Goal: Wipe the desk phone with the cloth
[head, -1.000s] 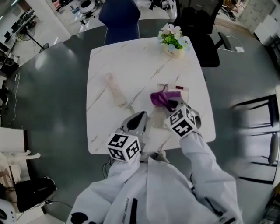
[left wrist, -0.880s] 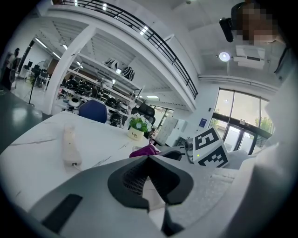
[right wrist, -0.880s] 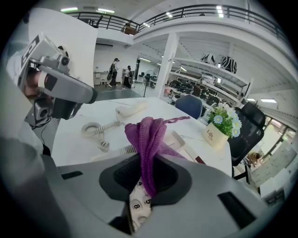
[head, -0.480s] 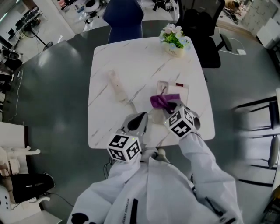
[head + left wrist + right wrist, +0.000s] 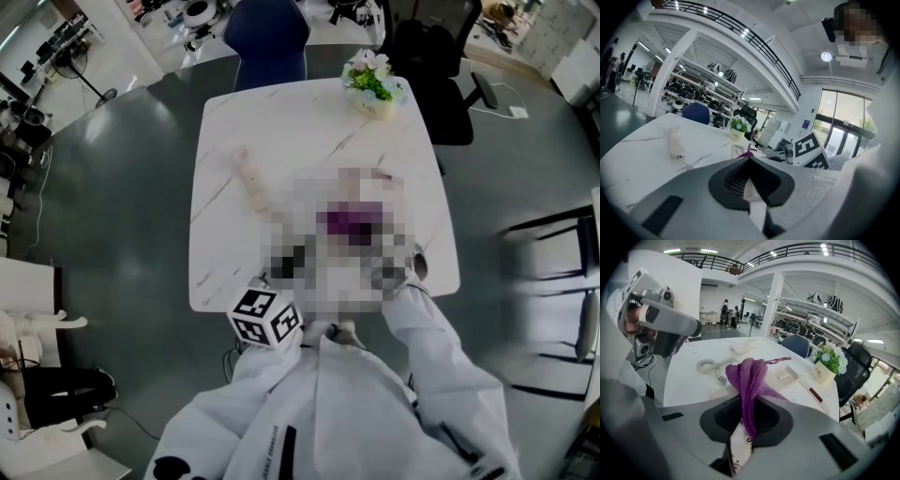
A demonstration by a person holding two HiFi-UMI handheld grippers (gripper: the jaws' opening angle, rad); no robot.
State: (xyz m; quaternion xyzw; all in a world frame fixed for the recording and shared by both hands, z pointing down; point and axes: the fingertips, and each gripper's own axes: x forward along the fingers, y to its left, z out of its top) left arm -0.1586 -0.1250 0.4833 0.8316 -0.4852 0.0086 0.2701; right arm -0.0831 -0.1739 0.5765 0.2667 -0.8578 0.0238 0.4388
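My right gripper is shut on a purple knitted cloth, which bunches up out of the jaws just above the white desk phone base. The phone's handset lies apart at the table's far left, joined by a coiled cord. In the head view the handset shows, but a mosaic patch covers the phone base, the right gripper and most of the cloth. My left gripper hovers shut and empty over the near table edge, its marker cube in plain sight.
A flower pot stands at the far right of the white marble table. A blue chair and a black chair sit behind the table. Grey floor surrounds it.
The purple cloth stays over the phone base. A mosaic patch now covers the middle of the table, so small gripper motion cannot be judged. The left marker cube has not moved.
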